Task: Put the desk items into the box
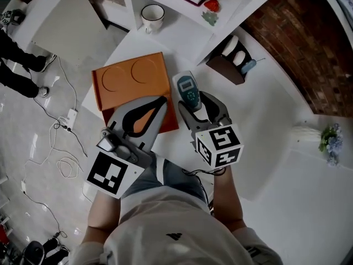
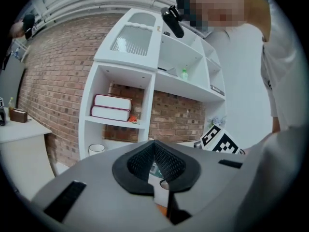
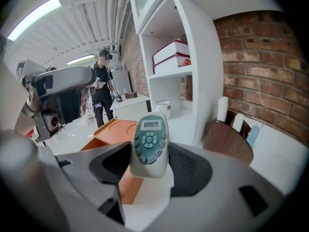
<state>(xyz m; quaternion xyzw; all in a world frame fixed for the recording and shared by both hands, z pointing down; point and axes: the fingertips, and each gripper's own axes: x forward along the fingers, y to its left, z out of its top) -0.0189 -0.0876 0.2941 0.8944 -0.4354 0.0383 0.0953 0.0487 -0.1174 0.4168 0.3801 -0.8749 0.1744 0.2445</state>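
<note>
Surface: white surface point(image 1: 176, 43) carrying the orange box point(image 1: 124, 81), a mug point(image 1: 152, 16) and a brown holder point(image 1: 227, 68).
Room: brick wall point(image 1: 287, 43), white shelf unit point(image 2: 130, 81), cables point(image 1: 60, 142) on a glossy floor.
Right claw point(image 1: 196, 99): clamped on the remote point(image 1: 186, 88), just beside the box's right edge.
Left claw point(image 1: 161, 101): tips together, empty, over the box.
Unclear: the holder's contents; the left claw hides the box's near end.

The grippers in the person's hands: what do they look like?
Both the left gripper and right gripper are grey shells with two tapered jaws lined in black ribbed pads. Each carries a white cube of black square markers. The shirt is pale.
</note>
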